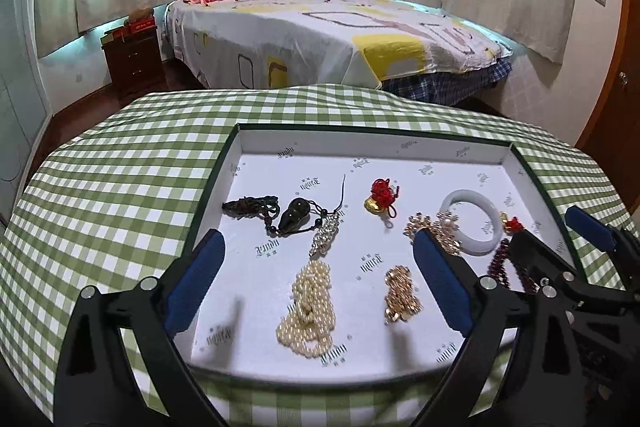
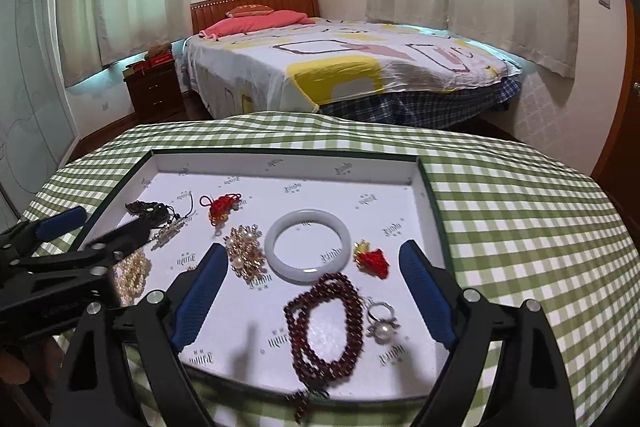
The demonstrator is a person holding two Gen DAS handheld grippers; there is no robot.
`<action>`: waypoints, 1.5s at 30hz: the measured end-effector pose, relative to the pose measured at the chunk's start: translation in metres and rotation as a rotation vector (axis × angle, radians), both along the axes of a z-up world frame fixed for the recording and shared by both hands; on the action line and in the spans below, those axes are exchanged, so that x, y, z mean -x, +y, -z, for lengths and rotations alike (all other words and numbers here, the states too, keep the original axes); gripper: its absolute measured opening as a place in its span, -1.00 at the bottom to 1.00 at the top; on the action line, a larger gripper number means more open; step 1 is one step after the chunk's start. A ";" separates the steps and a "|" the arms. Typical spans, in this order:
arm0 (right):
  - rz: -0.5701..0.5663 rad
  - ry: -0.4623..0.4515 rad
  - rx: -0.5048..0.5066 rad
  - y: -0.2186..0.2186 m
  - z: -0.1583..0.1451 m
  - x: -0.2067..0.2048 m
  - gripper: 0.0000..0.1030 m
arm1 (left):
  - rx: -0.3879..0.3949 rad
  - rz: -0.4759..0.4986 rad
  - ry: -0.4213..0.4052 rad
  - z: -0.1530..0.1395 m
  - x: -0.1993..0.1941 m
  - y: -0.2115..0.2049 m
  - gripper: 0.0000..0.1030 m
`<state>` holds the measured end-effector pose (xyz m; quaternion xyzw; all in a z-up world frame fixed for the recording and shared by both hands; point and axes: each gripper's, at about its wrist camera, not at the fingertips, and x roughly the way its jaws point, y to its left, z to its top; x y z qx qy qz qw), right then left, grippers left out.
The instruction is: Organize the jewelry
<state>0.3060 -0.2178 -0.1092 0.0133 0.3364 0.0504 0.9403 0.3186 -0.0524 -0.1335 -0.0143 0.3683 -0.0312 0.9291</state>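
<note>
1. Jewelry lies spread in the shallow white tray [image 1: 256, 143] on your green checked tablecloth [image 1: 120, 163], with both grippers hovering over its near half.
2. Your left gripper [image 1: 320, 263] has its jaws wide apart, holding nothing; the pearl strand [image 1: 308, 303] lies between its fingers, just below the pads, untouched.
3. The gold chain [image 1: 402, 293] lies just inside its right finger, and the dark gourd pendant [image 1: 292, 219] and crystal charm [image 1: 326, 237] lie ahead of it.
4. Your right gripper [image 2: 314, 267] is also spread wide and empty; the dark red bead strand [image 2: 320, 327] and pearl ring [image 2: 382, 319] lie between its fingers.
5. Ahead of its tips sits the white jade bangle [image 2: 280, 259], with the gold pearl brooch [image 2: 244, 251] just left of it and a red knot charm [image 2: 372, 259] on its right.
</note>
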 end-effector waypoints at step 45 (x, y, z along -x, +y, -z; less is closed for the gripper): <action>-0.051 -0.279 -0.036 -0.017 -0.147 0.211 0.66 | 0.025 -0.063 -0.249 -0.164 0.253 0.022 0.92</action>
